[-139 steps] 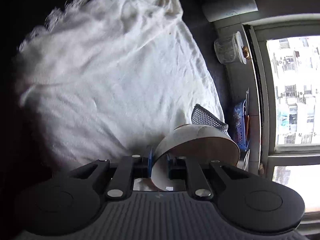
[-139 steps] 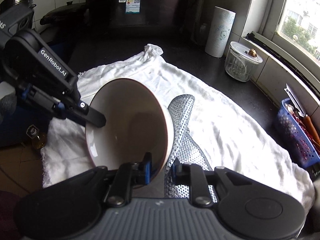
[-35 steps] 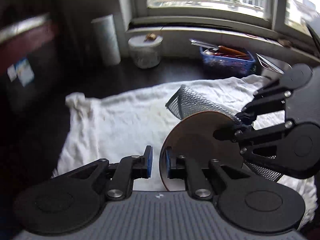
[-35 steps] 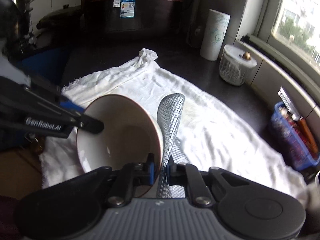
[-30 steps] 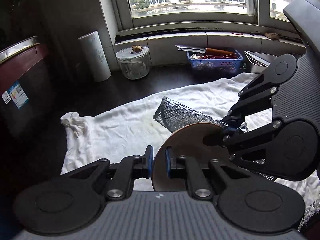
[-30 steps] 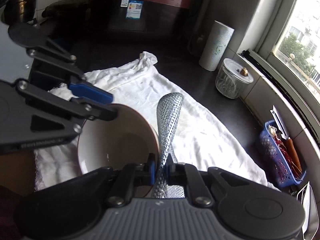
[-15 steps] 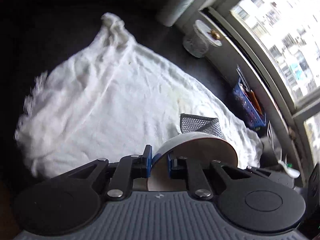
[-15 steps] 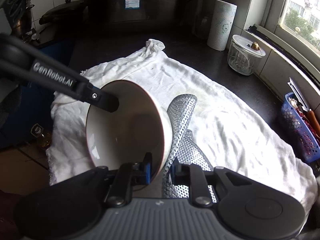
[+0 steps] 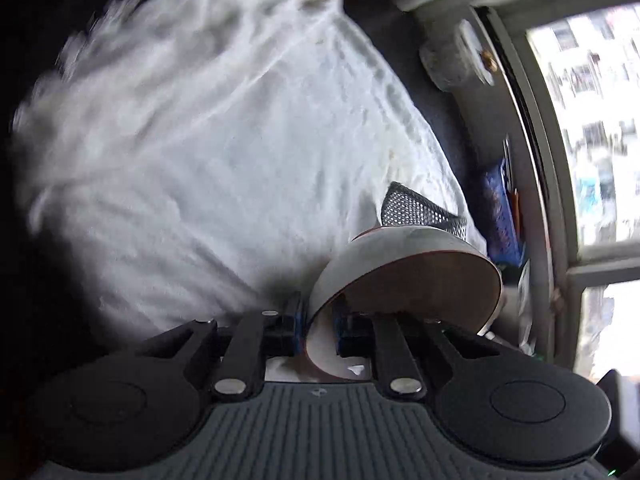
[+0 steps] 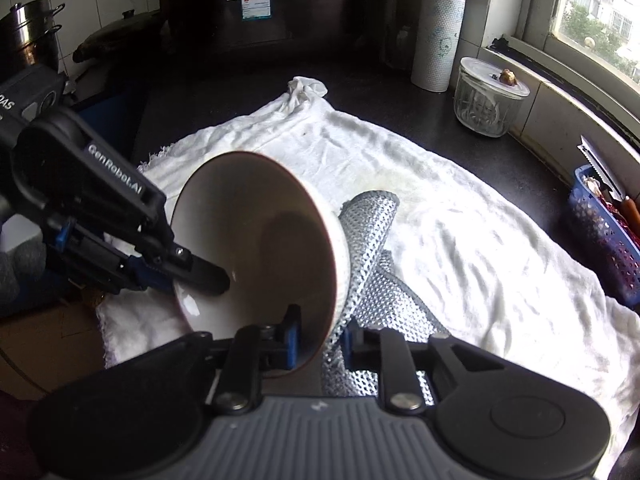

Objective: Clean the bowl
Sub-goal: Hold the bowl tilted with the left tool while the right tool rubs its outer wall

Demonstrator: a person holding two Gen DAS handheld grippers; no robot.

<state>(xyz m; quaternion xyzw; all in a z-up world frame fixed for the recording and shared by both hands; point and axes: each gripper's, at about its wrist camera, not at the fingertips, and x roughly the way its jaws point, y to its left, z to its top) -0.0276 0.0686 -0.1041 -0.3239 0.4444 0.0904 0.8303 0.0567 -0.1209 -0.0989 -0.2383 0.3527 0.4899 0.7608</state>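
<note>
A bowl point(image 10: 256, 240), white inside with a reddish rim, is held tilted on its side above a white towel point(image 10: 460, 220). My left gripper point(image 10: 180, 276) is shut on the bowl's lower left rim, one finger inside. In the left wrist view the bowl point(image 9: 400, 276) rises from my left gripper point(image 9: 318, 332), and the mesh cloth point(image 9: 416, 210) peeks out behind it. My right gripper point(image 10: 320, 340) straddles the near rim; its jaws are closing, with the bowl wall and a silver mesh scrubbing cloth point(image 10: 372, 232) between them. The cloth lies against the bowl's outer side.
On the dark counter stand a paper towel roll point(image 10: 438, 40) and a lidded glass jar point(image 10: 488, 96) near the window sill. A blue basket point(image 10: 604, 232) with utensils sits at the right. A dark cooker point(image 10: 272, 4) and a steel pot point(image 10: 28, 36) stand at the back.
The left gripper rolled and sank, tilting the bowl, and now grips its lower left rim. A second ago the right jaws held only the cloth; now they straddle the rim too.
</note>
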